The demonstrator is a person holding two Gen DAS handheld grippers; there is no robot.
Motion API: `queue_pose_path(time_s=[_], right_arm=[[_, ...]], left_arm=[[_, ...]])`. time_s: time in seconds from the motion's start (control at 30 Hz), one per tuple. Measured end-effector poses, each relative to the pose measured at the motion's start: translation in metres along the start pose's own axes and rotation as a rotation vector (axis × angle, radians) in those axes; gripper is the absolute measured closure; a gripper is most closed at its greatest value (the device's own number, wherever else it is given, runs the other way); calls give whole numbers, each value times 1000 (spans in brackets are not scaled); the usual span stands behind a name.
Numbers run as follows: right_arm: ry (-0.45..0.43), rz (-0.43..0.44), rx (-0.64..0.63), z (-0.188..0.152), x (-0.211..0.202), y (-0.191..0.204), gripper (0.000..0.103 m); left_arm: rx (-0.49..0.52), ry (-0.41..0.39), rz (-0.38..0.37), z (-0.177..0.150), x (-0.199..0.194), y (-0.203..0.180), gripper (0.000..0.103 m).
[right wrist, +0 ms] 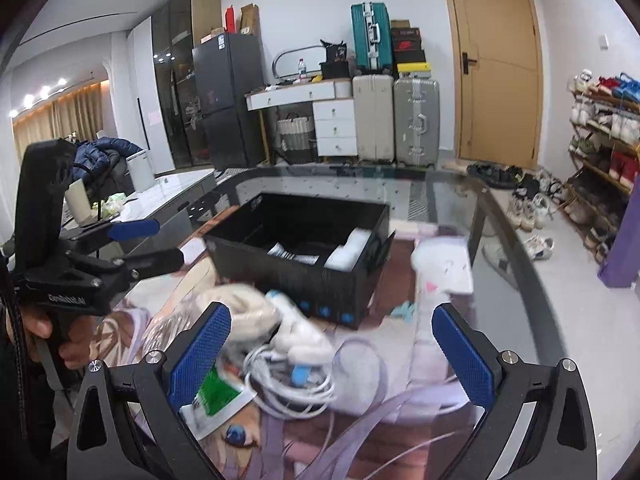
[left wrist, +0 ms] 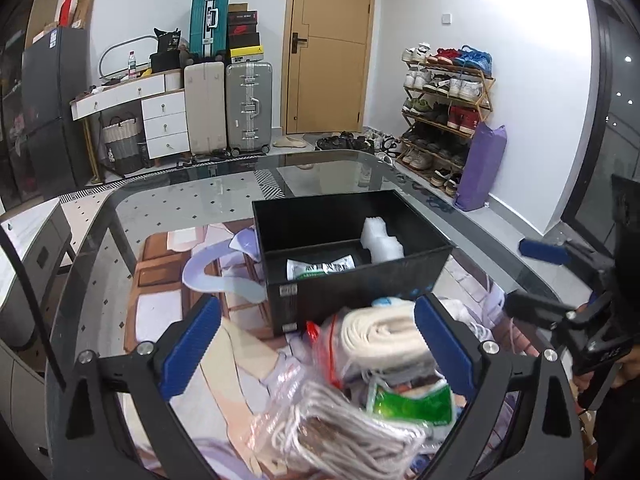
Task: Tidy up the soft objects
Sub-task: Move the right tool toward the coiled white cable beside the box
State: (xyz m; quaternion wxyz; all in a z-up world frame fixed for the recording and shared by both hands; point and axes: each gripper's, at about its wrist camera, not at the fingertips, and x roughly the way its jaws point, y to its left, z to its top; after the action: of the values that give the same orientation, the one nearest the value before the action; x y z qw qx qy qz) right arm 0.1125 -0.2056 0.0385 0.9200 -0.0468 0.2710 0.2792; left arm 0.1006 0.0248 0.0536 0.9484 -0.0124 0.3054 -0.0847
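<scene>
Both grippers stand wide and hold nothing: left gripper (left wrist: 316, 344), right gripper (right wrist: 332, 348). The soft pile (left wrist: 372, 364) lies just before them, touching the black box (left wrist: 352, 264). Close too early and you may catch loose cable (right wrist: 292, 384) or bag film, dragging neighbours along. The glass counter (left wrist: 200, 196) looks slick. Suitcases (left wrist: 228, 108) and door (left wrist: 328, 44) stand beyond.

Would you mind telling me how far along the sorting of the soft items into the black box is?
Done: the black box already holds a white foam piece and a white-green packet. In hand: nothing; the left gripper and right gripper are both open. Left: the cream rolled cloth, the bagged cord and the white cable still lie outside.
</scene>
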Motion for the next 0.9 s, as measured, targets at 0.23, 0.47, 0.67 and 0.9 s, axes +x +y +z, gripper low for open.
queue_pose_path(time_s=[0.23, 0.47, 0.67, 0.9], right_arm=[[49, 16, 15, -18, 7, 7, 1], [96, -2, 42, -28, 21, 8, 1], [140, 1, 55, -32, 34, 14, 1], [194, 0, 91, -37, 50, 14, 1]], left_arm=[[14, -1, 29, -17, -9, -5, 0], [-8, 24, 3, -29, -10, 0, 0], [-50, 24, -4, -43, -10, 8, 0], [-43, 36, -4, -59, -2, 9, 0]])
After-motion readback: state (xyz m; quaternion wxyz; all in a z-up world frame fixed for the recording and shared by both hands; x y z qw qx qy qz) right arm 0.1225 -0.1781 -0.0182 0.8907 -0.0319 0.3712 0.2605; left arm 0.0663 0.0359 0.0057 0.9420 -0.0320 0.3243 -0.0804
